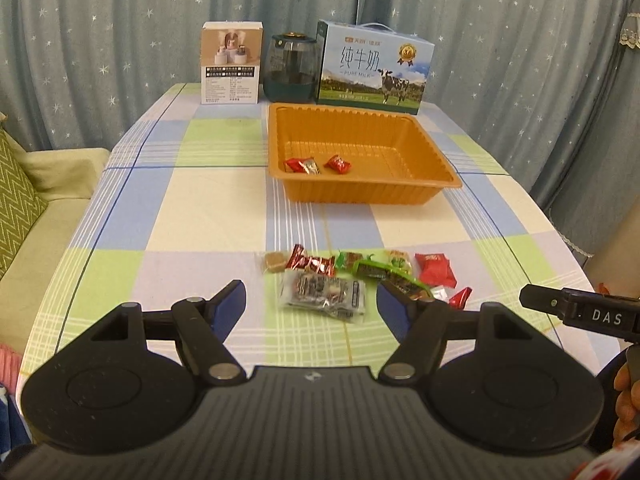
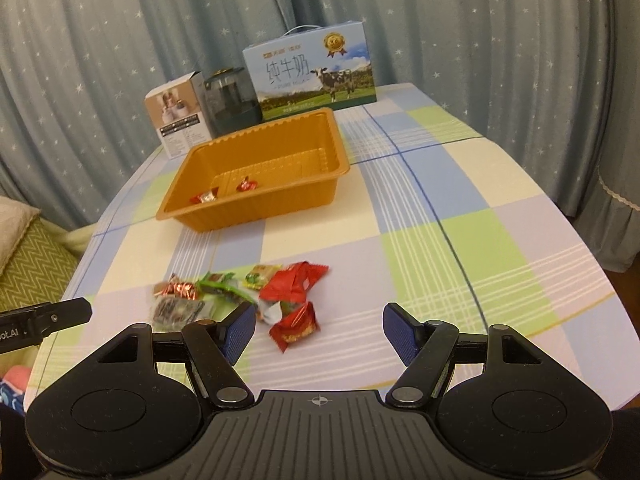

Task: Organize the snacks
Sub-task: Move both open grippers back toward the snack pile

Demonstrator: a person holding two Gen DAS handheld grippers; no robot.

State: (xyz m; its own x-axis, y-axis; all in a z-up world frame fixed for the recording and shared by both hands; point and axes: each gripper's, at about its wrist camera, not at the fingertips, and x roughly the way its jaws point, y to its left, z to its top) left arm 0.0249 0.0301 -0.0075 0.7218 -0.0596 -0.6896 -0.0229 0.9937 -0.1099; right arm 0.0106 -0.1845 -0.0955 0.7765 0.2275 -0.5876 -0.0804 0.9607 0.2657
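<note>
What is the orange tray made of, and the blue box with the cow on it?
The orange tray looks like thin moulded plastic: its walls are ribbed and the rim has a slight sheen. The blue cow box looks like printed cardboard, with flat folded faces, sharp corners and a carry handle on top, likely glossy.

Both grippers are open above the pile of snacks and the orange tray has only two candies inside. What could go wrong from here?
1. The snack pile is tightly overlapped, so the left gripper may pinch two wrappers or drag a neighbour.
2. The right gripper sits close beside the left one; both reaching into the same pile could collide.
3. The small red packet lies near the table's front edge and could be pushed off.
</note>
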